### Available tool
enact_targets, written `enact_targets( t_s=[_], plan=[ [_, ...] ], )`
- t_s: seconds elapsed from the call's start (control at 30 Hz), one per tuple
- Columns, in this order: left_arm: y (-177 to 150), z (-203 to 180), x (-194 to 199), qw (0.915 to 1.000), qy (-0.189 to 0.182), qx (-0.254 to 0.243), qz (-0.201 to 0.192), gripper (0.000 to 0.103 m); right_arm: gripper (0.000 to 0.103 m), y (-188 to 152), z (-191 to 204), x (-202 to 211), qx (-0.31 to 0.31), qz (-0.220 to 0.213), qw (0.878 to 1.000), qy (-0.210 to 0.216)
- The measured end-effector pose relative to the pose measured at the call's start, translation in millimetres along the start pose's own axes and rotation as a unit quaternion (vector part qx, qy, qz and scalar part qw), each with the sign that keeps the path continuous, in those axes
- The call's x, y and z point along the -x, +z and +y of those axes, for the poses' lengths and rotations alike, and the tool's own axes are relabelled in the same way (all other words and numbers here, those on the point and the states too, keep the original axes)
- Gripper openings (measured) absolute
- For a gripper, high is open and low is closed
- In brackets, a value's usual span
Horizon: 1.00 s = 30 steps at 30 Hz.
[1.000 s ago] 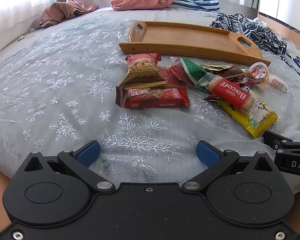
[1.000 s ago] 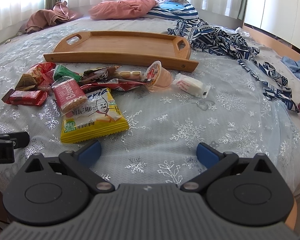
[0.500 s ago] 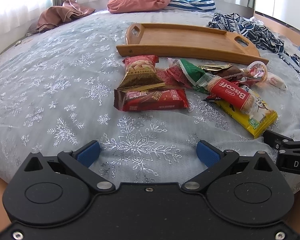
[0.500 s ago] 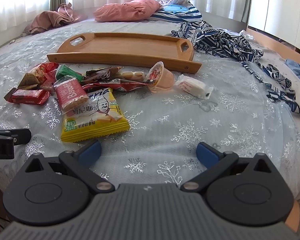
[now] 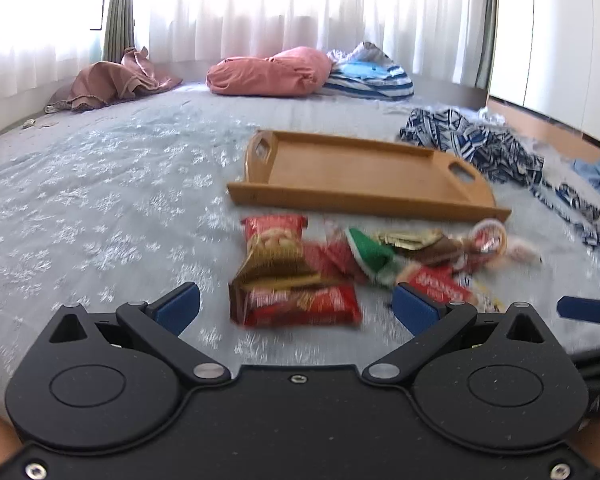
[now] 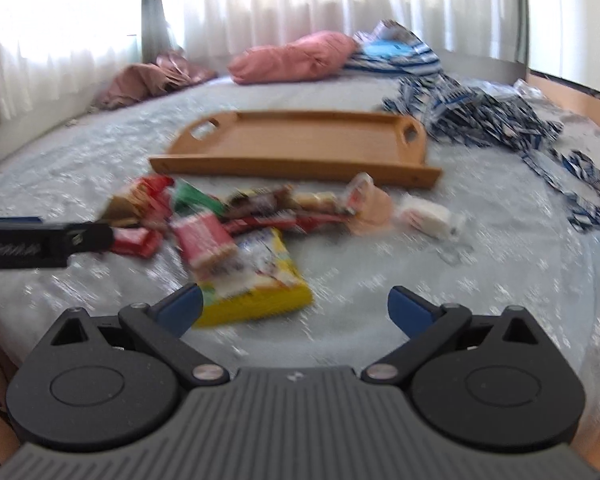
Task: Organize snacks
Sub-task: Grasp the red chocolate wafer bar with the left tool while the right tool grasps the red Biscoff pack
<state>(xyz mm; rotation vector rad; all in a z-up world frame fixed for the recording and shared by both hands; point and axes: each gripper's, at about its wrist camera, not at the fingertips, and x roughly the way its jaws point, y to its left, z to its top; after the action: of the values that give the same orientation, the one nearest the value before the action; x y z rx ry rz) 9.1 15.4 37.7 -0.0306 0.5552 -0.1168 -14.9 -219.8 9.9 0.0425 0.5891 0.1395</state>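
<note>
A pile of snack packets lies on the bed in front of a wooden tray (image 5: 360,176), which also shows in the right wrist view (image 6: 300,148). Nearest my left gripper (image 5: 296,308) is a red bar packet (image 5: 300,304), with a red-gold nut packet (image 5: 274,252) and a green packet (image 5: 370,256) behind. My right gripper (image 6: 296,306) is just before a yellow packet (image 6: 268,280) under a red Biscoff packet (image 6: 204,240). A jelly cup (image 6: 364,200) and a white wrapped sweet (image 6: 428,216) lie to the right. Both grippers are open and empty.
The bed has a pale snowflake cover (image 5: 120,208). A blue-patterned cloth (image 6: 480,116) lies right of the tray. A pink pillow (image 5: 272,72) and a striped one (image 5: 372,76) sit at the back, and brown cloth (image 5: 112,84) lies far left. The left gripper shows in the right wrist view (image 6: 40,240).
Both grippers have moved forward toward the snack pile and tilted up, so the window and curtains now show. Both stay open.
</note>
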Motion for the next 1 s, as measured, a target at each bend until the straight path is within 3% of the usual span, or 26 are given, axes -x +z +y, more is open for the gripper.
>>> enact_targets(
  t_s=[0.27, 0.5, 0.7, 0.8, 0.97, 1.0],
  plan=[
    [-4, 11, -30, 0.9988, -0.004, 0.016, 0.045, 0.1, 0.103, 0, 29, -18, 0.076, -0.018, 0.997, 0.004],
    [-6, 12, -39, 0.9987, -0.001, 0.019, 0.048, 0.096, 0.103, 1, 33, -27, 0.072, -0.02, 0.997, 0.014],
    [-3, 14, -53, 0.9954, -0.039, 0.044, 0.076, 0.094, 0.101, 5, 31, -24, 0.09, -0.035, 0.995, 0.006],
    [-2, 7, -57, 0.9958, -0.035, 0.039, 0.075, 0.094, 0.099, 5, 29, -23, 0.093, -0.037, 0.995, 0.005],
    [0, -2, -57, 0.9972, -0.019, 0.021, 0.069, 0.066, 0.094, 3, 29, -23, 0.103, -0.034, 0.994, 0.006],
    [0, -2, -56, 0.9972, -0.019, 0.023, 0.069, 0.065, 0.094, 3, 29, -23, 0.104, -0.034, 0.994, 0.008]
  ],
)
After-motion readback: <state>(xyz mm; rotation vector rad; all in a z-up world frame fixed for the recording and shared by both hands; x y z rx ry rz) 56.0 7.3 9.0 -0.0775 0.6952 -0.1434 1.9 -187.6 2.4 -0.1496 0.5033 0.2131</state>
